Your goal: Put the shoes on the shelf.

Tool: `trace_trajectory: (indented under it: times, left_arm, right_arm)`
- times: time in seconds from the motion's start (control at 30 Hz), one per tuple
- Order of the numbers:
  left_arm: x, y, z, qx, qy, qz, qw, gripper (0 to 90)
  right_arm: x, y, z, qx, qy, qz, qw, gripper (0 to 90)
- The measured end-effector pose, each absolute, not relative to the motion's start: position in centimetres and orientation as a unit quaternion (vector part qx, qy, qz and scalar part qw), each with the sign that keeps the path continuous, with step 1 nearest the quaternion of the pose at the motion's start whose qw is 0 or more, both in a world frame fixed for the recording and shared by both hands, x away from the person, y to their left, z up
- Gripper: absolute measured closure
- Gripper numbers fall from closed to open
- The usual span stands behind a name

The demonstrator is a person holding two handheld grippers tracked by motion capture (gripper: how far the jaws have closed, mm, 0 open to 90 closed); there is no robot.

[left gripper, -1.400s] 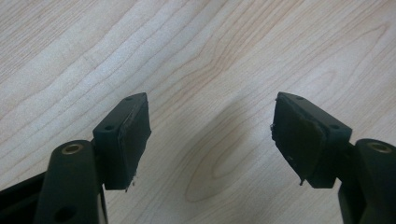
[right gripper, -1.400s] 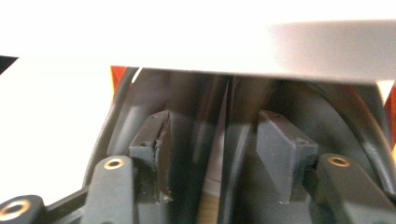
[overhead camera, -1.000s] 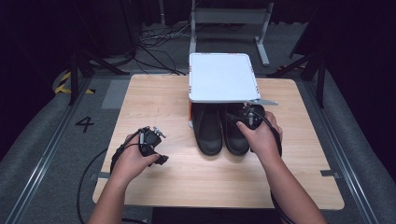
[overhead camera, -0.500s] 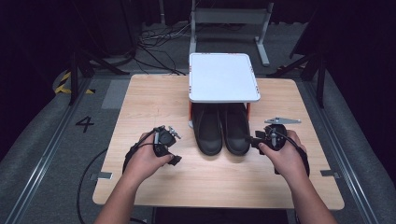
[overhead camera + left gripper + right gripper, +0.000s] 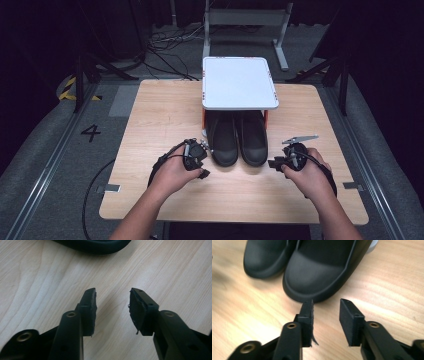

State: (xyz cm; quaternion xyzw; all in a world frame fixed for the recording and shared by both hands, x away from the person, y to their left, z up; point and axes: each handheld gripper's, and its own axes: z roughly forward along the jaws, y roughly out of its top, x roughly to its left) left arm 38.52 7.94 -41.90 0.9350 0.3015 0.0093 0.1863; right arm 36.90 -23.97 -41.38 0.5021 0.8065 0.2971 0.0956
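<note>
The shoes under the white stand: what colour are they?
Black, both shoes; the right gripper view shows them best.

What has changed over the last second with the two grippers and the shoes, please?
The right gripper left the right shoe and drew back beside its toe; the left gripper moved in toward the left shoe. Both have just been closing, nothing between them. The shoes and white shelf stayed put.

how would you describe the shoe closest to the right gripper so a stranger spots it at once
Find the white shelf standing on the wooden table; two black shoes sit side by side under it, toes poking out toward the person. It is the one on the right gripper's side, its neighbour lying toward the left gripper.
</note>
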Motion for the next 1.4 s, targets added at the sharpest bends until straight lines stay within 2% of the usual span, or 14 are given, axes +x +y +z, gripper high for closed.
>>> trace_trajectory:
  times: [0.23,0.33,0.63,1.0,1.4]
  left_arm:
    - [38.5,6.1,-42.6,0.937,0.297,-0.003,0.186,75.0]
    - [38.6,5.5,-43.0,0.938,0.295,-0.009,0.183,79.2]
    - [39.2,3.2,-43.6,0.94,0.286,-0.022,0.187,81.4]
    - [38.8,1.7,-44.3,0.945,0.28,-0.029,0.165,79.3]
    - [40.0,1.3,-44.5,0.936,0.307,0.002,0.172,78.8]
  right_arm:
    - [37.1,-23.3,-42.3,0.491,0.827,0.268,0.059,81.9]
    - [37.1,-22.9,-42.6,0.486,0.832,0.262,0.052,84.1]
    - [37.6,-21.6,-43.3,0.469,0.848,0.244,0.041,86.9]
    - [37.7,-21.0,-43.5,0.465,0.852,0.239,0.034,86.7]
    - [39.4,-20.4,-43.8,0.477,0.844,0.243,0.026,87.1]
